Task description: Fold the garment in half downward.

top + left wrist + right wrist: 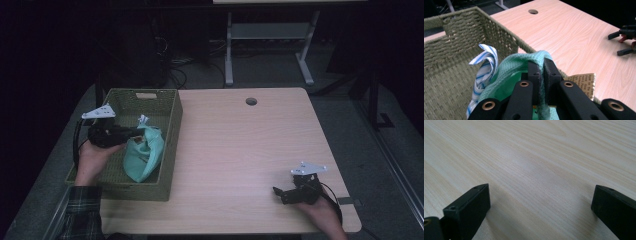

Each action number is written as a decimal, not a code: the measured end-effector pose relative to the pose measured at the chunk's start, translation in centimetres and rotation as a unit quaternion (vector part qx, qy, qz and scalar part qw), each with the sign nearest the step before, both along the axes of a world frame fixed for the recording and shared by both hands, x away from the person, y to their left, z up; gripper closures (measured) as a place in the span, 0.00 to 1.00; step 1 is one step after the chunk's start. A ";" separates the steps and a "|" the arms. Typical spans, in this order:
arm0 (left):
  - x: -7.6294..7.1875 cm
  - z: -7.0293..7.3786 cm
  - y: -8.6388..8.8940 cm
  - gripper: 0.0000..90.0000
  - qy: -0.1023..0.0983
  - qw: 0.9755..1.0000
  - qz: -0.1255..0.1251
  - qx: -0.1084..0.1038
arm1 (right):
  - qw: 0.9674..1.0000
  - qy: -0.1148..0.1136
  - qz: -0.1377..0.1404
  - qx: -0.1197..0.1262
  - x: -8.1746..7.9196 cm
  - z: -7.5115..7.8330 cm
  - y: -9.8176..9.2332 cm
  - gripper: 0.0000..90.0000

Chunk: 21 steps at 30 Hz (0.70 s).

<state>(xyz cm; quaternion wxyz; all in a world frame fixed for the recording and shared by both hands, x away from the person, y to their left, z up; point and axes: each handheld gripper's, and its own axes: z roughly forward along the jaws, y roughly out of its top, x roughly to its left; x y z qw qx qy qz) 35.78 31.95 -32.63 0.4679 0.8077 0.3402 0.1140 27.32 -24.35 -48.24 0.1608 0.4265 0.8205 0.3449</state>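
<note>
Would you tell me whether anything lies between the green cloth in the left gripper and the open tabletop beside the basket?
Yes: the basket's right wall stands between the green cloth and the tabletop. The left gripper, shut on the cloth, would need to lift it over that rim. A striped cloth rests against it.

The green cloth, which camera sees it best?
The left gripper view: the green cloth is close up, pinched between the left gripper's jaws. The high view shows it small, over the basket. The right gripper view looks at bare table.

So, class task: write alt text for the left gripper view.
The left gripper pinches a fold of mint green cloth over a woven basket, beside a blue-striped white cloth. A wooden table lies beyond.
</note>
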 end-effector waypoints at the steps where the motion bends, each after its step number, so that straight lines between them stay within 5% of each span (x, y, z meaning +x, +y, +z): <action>1: 0.0 0.2 -0.1 0.95 -0.002 1.000 -0.001 -0.004 | 1.000 0.000 0.000 0.000 0.0 0.0 0.0 0.02; 21: 0.7 4.4 -1.9 0.95 -0.030 0.999 -0.029 -0.026 | 1.000 0.000 0.000 0.000 0.0 0.0 0.0 0.02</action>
